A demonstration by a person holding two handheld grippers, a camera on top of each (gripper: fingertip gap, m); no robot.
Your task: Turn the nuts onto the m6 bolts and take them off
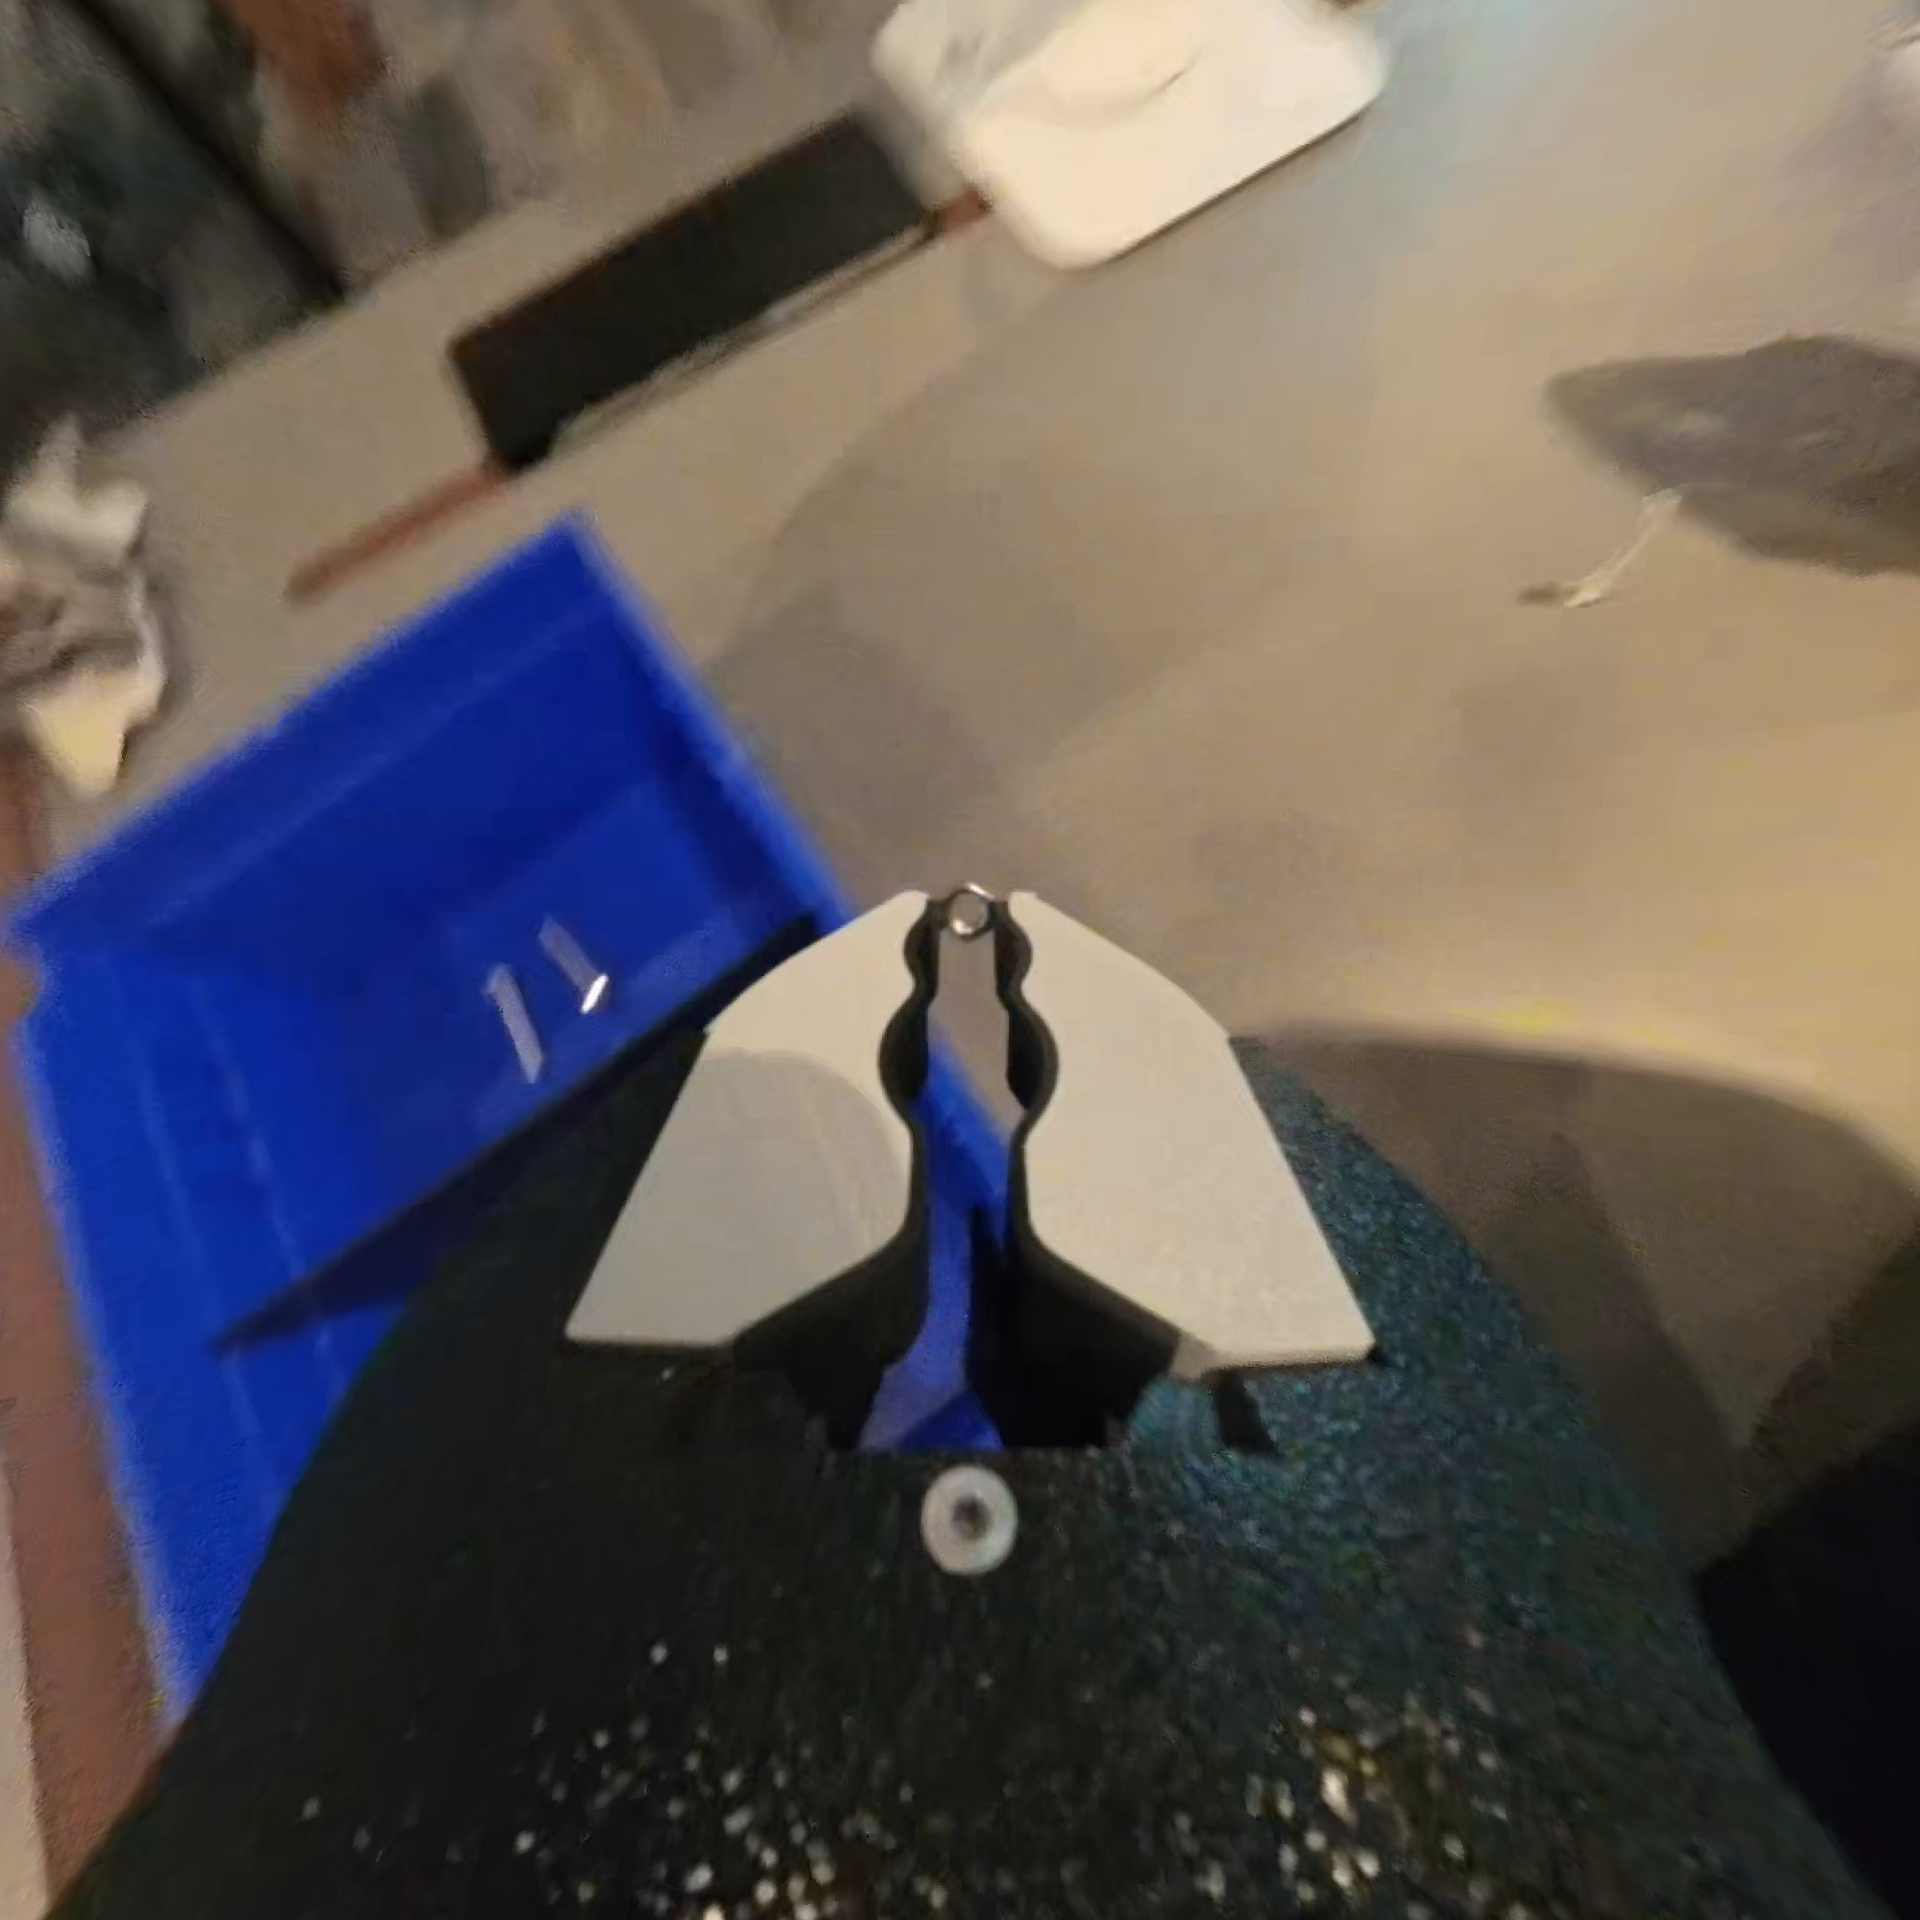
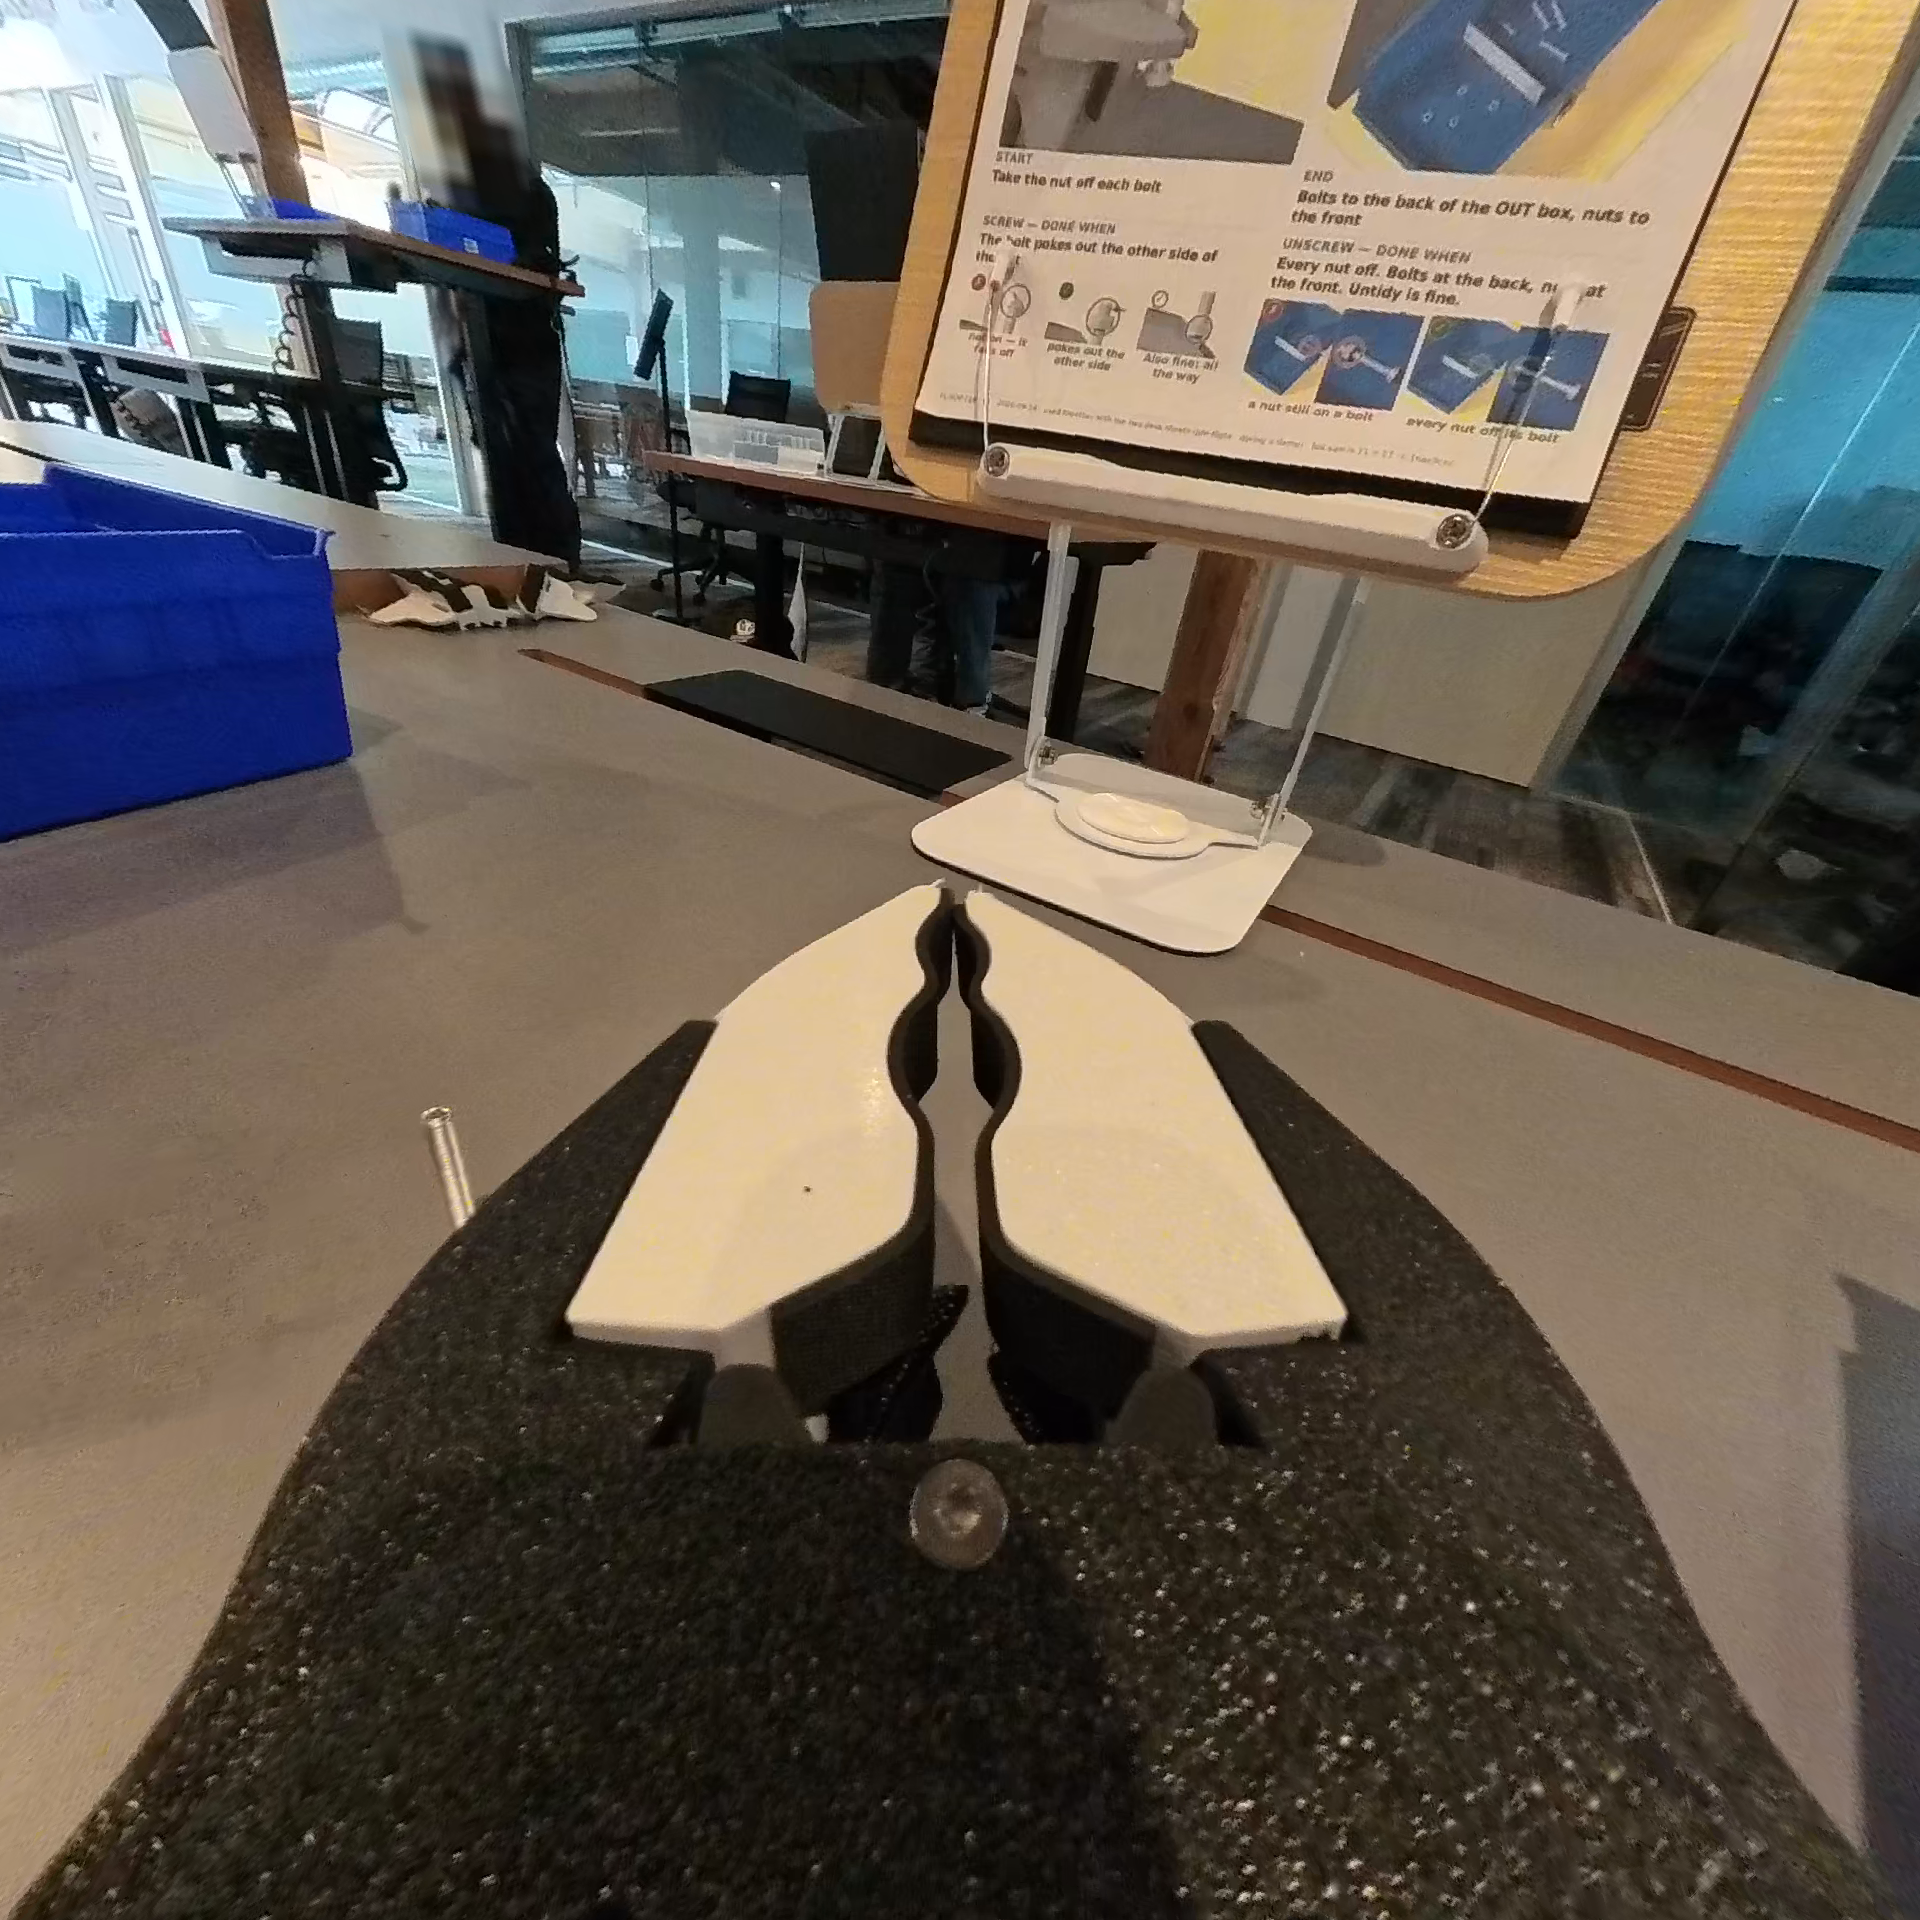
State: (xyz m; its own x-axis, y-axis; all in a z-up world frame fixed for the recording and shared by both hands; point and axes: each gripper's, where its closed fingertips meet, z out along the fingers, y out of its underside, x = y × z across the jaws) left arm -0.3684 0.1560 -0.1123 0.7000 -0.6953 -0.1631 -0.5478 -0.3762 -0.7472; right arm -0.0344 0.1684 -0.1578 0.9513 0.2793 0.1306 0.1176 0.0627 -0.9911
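Closest to the left wrist camera, the left gripper has its white fingers pinched on a small silver nut, held right at the tips in the centre of the frame. Just behind and to the lower left sits a blue bin, partly covered by the gripper's black body, with a few bolts lying on its floor; the view is blurred, so their number is hard to tell. Farther up the grey table lie a black mat and, at the top edge, a white stand base. Seen from the right wrist camera, the right gripper hovers low over the table with its fingertips drawn nearly together and nothing between them. One bolt lies on the tabletop at the lower left, just beside the gripper's black body. Beyond the tips, the white base carries a tilted board with a printed instruction sheet in the upper right. A blue bin stands at the left edge, well apart from the gripper.
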